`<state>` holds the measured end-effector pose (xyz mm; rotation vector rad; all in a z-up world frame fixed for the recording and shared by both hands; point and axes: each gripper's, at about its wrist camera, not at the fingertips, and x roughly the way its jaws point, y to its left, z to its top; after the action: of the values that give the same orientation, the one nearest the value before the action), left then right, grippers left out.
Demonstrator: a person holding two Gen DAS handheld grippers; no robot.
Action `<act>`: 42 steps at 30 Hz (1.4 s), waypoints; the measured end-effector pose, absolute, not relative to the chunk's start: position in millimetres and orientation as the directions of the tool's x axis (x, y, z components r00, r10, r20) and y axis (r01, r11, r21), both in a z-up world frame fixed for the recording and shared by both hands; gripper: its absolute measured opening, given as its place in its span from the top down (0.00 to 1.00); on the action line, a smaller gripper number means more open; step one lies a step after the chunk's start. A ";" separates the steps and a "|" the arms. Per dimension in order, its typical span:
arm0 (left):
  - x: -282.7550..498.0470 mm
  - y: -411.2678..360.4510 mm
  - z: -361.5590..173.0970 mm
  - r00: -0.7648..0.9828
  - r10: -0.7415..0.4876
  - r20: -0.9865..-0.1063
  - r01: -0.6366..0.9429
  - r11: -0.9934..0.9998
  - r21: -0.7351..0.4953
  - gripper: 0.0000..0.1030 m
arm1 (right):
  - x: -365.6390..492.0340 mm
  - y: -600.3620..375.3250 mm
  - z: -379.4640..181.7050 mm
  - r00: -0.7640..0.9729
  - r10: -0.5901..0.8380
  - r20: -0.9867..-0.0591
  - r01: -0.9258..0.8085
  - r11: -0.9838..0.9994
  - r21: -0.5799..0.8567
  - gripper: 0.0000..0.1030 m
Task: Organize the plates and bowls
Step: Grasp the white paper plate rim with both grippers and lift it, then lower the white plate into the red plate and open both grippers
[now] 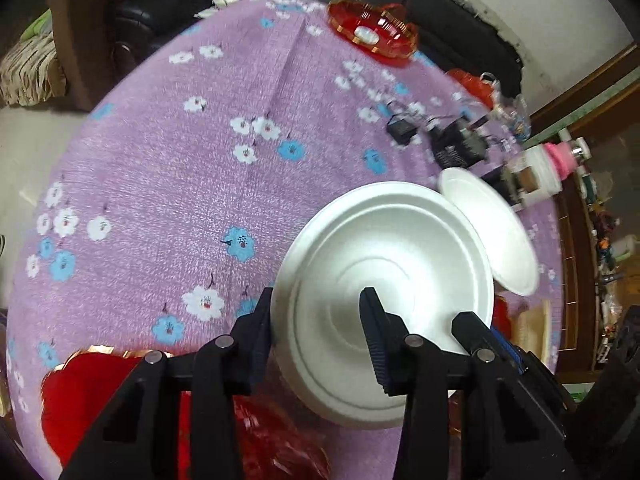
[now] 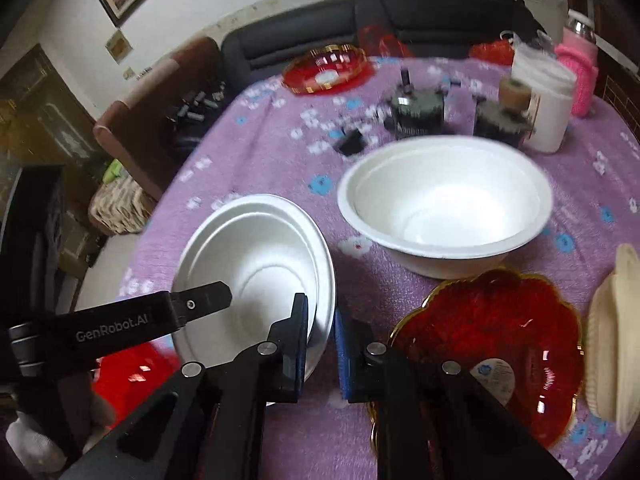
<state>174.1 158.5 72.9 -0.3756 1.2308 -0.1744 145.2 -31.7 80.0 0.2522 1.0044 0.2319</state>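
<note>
Bowls come first: a white foam bowl [image 2: 256,276] sits on the purple tabletop [image 1: 168,184] nearest both tongs. The right tongs [image 2: 322,344] pinch its near rim, one finger inside, one outside. The left tongs [image 1: 316,332] straddle the opposite rim, partly spread, and whether they press it I cannot tell. A level lift with even pressure should keep the soft foam from buckling. Farther off stands a second white bowl [image 2: 444,204], probably the one to nest with.
</note>
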 end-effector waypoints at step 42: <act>4.4 274.7 63.4 0.521 -0.237 -0.820 -0.245 0.879 -0.409 0.50 | 21.9 84.6 65.2 0.483 0.402 -0.778 -0.293 0.911 0.289 0.69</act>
<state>4.4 274.7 63.4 -0.5207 1.0356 0.0049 21.9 84.6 65.2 0.1227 0.9788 0.4245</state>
